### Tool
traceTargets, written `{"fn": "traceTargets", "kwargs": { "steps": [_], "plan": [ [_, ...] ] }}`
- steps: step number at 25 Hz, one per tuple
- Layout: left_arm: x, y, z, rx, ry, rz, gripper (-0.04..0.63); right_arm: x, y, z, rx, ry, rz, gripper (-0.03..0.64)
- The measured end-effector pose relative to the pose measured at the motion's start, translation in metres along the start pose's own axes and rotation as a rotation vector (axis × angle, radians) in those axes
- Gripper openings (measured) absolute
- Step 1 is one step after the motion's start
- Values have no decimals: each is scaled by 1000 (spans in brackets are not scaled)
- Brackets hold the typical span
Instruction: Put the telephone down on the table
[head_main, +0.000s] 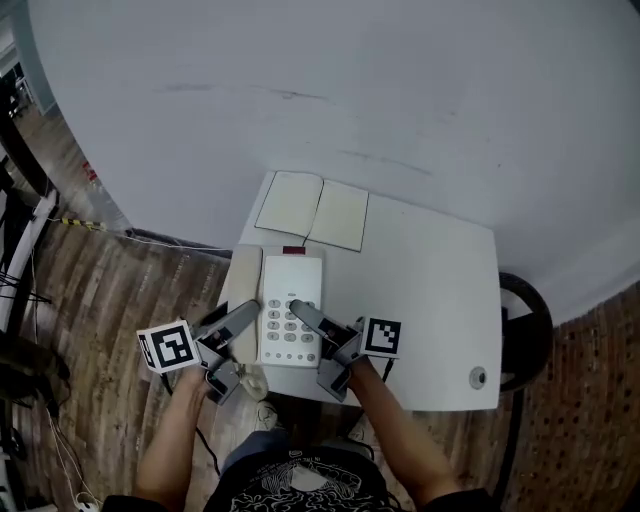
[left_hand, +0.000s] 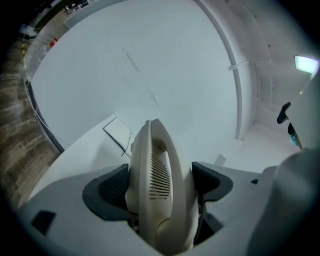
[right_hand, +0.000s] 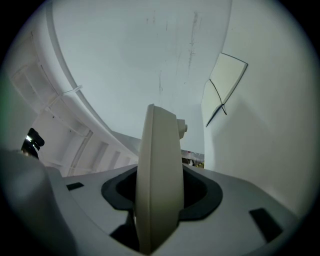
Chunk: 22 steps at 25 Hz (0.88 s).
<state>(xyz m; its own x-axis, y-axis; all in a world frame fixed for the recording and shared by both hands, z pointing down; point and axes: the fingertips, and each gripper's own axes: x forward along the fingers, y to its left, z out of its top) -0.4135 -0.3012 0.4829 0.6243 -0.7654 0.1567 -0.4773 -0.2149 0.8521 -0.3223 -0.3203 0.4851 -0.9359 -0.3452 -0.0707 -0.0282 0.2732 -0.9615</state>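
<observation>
A cream telephone (head_main: 290, 300) with a grey keypad lies lengthwise near the front left of the white table (head_main: 430, 300), its handset (head_main: 243, 280) along its left side. My left gripper (head_main: 243, 335) is shut on the handset's near end; in the left gripper view the grilled earpiece (left_hand: 157, 185) fills the space between the dark pads (left_hand: 107, 192). On the right, my right gripper (head_main: 315, 345) is shut on the telephone's right edge, which shows as a thin cream slab (right_hand: 157, 170) between the jaws. I cannot tell whether the telephone rests on the table or hangs just above it.
An open blank notebook (head_main: 312, 210) lies behind the telephone at the table's back edge. A small round metal fitting (head_main: 478, 377) sits at the front right corner. A black round object (head_main: 525, 330) stands beside the table's right edge. Wooden floor with cables lies to the left.
</observation>
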Motion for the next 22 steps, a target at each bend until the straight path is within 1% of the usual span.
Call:
{"fn": "traceTargets", "kwargs": {
  "steps": [2,3,6,10,13,14,16,19,22],
  "plan": [
    [7,6,6,-8,25,-41,390,7,-10,2,10,-25,-18,187],
    [10,13,9,-11,39,-44,390,10,-15,3,14,-36,-28,189],
    [15,39,14,-12,87,-7,390,19,-32,6,25,-62,-56,189],
    [29,63,14,-37,134,-30,390,25,-60,7,51,-86,-104,190],
    [45,75,12,-71,163,-72,388,27,-83,11,65,-98,-137,196],
    [49,80,11,-74,174,-68,388,27,-91,12,68,-102,-152,196],
    [56,94,10,-70,197,-39,390,27,-105,13,76,-109,-194,196],
    [66,106,7,-112,211,-42,390,28,-122,14,99,-114,-240,198],
    [72,116,9,-123,217,-35,390,34,-132,17,118,-112,-263,196]
  ]
}}
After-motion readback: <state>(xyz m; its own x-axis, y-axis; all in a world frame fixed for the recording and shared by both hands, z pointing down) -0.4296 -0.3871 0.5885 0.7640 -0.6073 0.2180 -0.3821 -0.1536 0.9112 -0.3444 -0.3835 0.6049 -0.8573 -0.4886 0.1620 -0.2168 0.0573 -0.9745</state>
